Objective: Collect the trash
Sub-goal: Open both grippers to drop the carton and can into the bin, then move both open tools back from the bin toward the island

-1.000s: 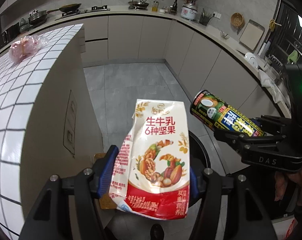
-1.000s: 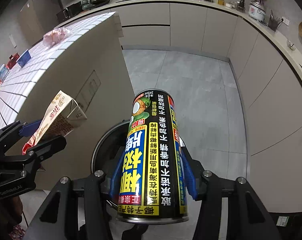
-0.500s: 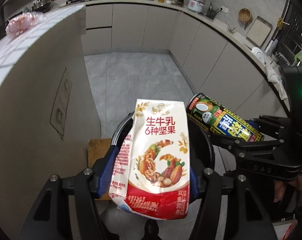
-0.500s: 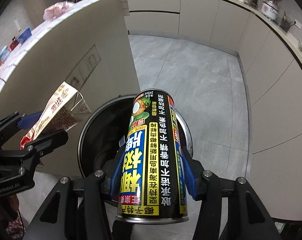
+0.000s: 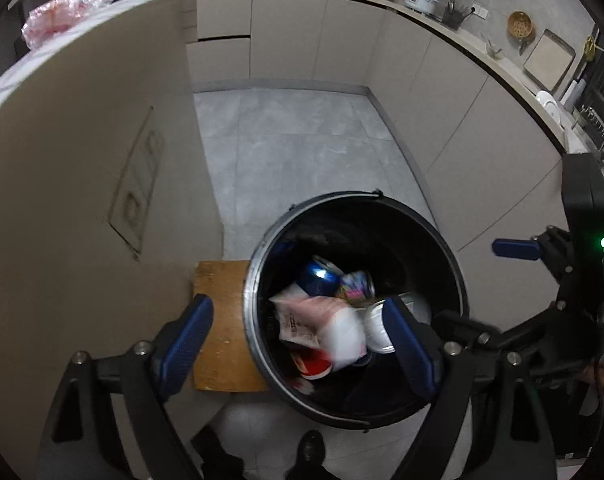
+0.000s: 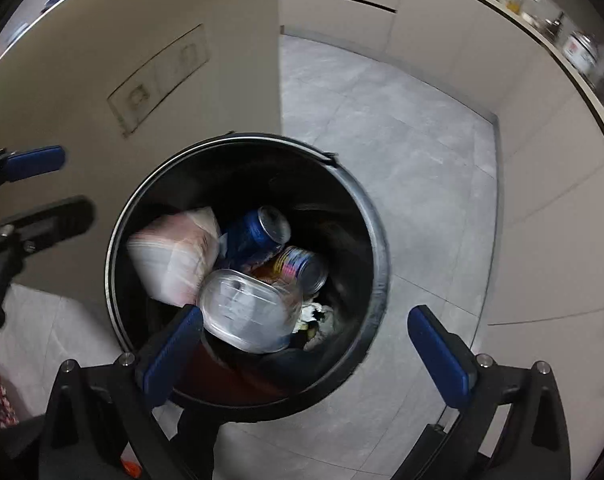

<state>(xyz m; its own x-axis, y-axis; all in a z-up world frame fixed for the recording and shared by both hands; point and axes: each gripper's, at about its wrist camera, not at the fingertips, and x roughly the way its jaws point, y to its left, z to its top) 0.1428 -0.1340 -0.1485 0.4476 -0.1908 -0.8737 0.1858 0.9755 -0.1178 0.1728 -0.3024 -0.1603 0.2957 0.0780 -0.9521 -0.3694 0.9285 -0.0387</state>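
A round black trash bin (image 5: 258, 272) stands on the floor below both grippers; it also shows in the right wrist view (image 6: 377, 248). Inside lie the milk carton (image 5: 321, 320), blurred, a blue can (image 5: 317, 276), another can (image 6: 302, 266) and a shiny can end (image 6: 246, 312). The carton shows in the right wrist view too (image 6: 174, 256). My left gripper (image 5: 298, 336) is open and empty above the bin's near rim. My right gripper (image 6: 305, 344) is open and empty above the bin; it appears at the right of the left wrist view (image 5: 513, 248).
The beige island side (image 5: 82, 160) with a socket panel stands left of the bin. A wooden board (image 5: 218, 320) lies on the floor beside the bin. Cabinets (image 5: 441, 120) line the back and right. A pink bag (image 5: 58, 20) sits on the island top. Shoes (image 5: 309, 444) show below.
Both grippers opened over the bin. The milk carton and the black-and-yellow can dropped out of them into the bin. Both views now look more steeply down.
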